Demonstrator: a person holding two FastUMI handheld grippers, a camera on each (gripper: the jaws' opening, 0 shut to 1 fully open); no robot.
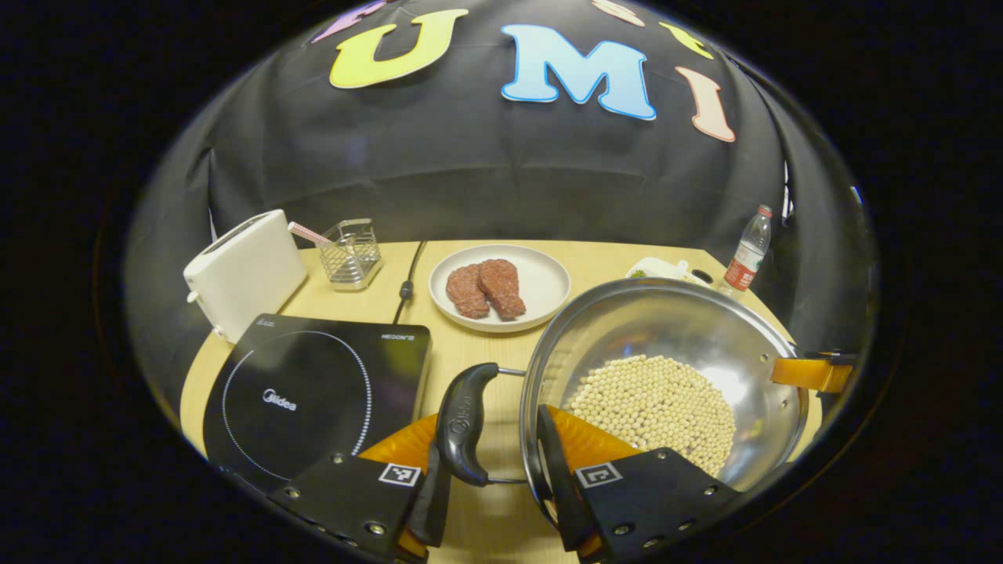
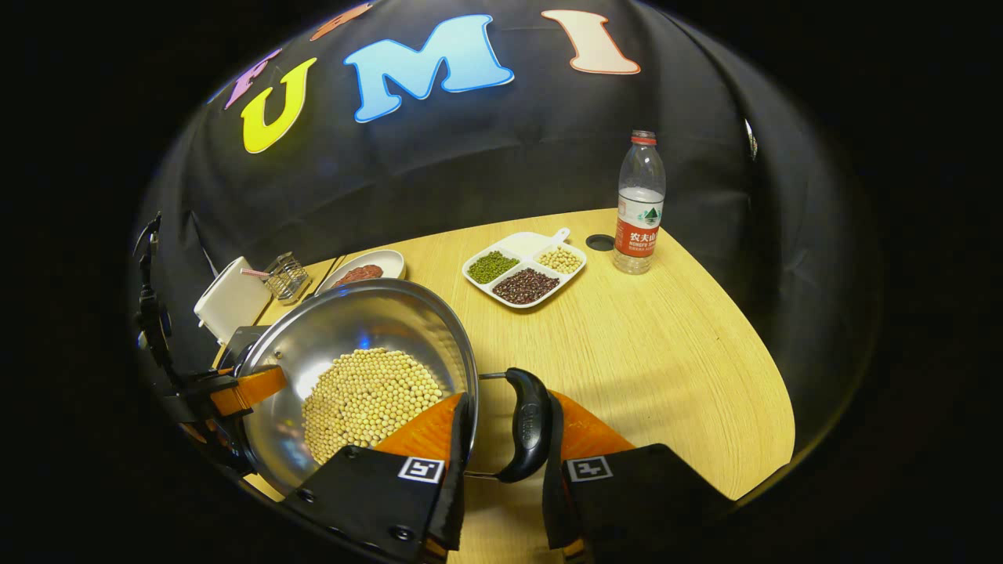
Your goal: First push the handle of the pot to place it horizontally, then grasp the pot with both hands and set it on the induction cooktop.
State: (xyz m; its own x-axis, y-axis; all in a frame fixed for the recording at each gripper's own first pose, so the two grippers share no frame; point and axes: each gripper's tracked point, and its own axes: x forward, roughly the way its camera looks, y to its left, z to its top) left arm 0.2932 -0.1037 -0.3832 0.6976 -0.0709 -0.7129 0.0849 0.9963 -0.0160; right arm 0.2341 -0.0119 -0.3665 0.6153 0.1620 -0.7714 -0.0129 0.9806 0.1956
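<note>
Clearly, the left gripper point(image 1: 492, 470) stands part open around the black curved loop handle point(image 1: 464, 423) on the near side of the round shiny steel pot point(image 1: 666, 368): one finger lies against the handle's outer side, the other reaches over the pot's rim, so the handle and rim sit between them, though whether both press cannot be told. The right gripper point(image 2: 501, 462) stands the same way at the pot's other black handle point(image 2: 526, 427), one finger inside the rim, the other touching the handle's outer face. The pot holds a heap of small pale round beans point(image 1: 654, 407) and sits over the light wooden table point(image 2: 650, 360), just beside the flat black glass induction cooktop point(image 1: 313, 392), not on it.

Behind the cooktop stand a white toaster point(image 1: 244, 270) and a small wire rack point(image 1: 350, 252). A round white plate point(image 1: 541, 278) bearing two reddish-brown meat patties point(image 1: 484, 288) lies behind the pot. Farther off are a white divided tray point(image 2: 525, 270) of green, dark and pale beans and an upright clear plastic water bottle point(image 2: 639, 204).
</note>
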